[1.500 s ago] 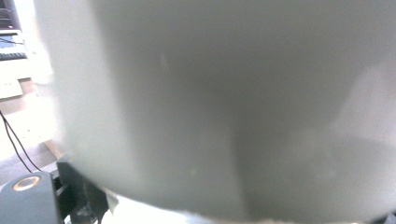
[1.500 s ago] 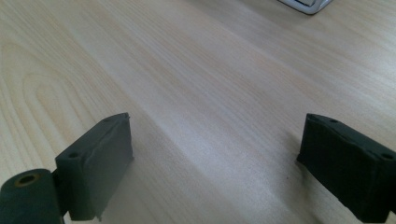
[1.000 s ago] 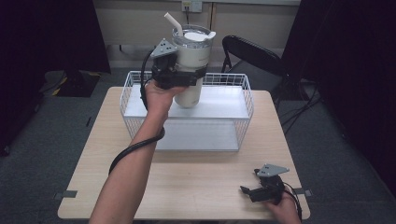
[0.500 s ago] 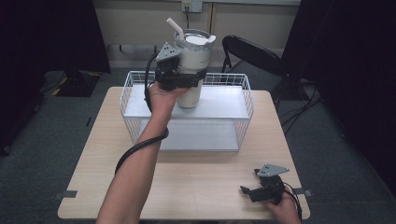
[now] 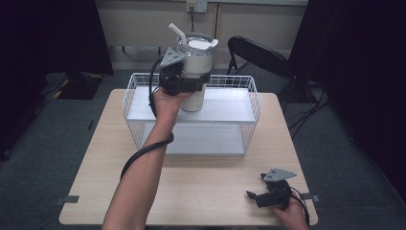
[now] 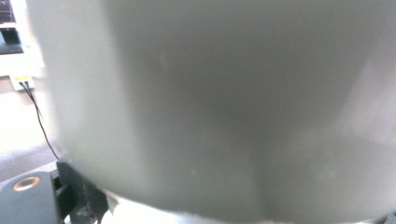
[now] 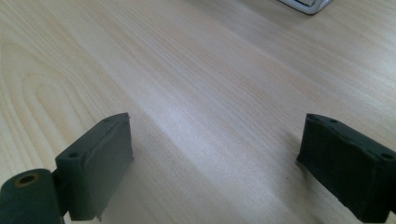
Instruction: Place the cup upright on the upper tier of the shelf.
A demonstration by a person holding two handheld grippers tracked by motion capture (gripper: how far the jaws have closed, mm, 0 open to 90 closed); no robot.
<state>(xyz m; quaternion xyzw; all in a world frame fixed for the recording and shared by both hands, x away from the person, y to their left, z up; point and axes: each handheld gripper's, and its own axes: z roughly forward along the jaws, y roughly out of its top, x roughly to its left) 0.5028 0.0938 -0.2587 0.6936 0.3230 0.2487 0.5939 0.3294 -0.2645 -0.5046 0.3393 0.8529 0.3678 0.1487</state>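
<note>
The left tool (image 5: 184, 82) is clamped on a tall pale grey plastic tumbler (image 5: 195, 72) with a clear lid and a white straw (image 5: 177, 34), holding it upright above the upper shelf of a white wire basket rack (image 5: 249, 103) at the far side of the light wooden desk (image 5: 201, 187). Whether its base touches the shelf seems unclear. In the left gripper view the tumbler's wall sits blurred against the lens. The right tool (image 7: 219, 158) rests at the near right corner, jaws wide apart, holding nothing.
</note>
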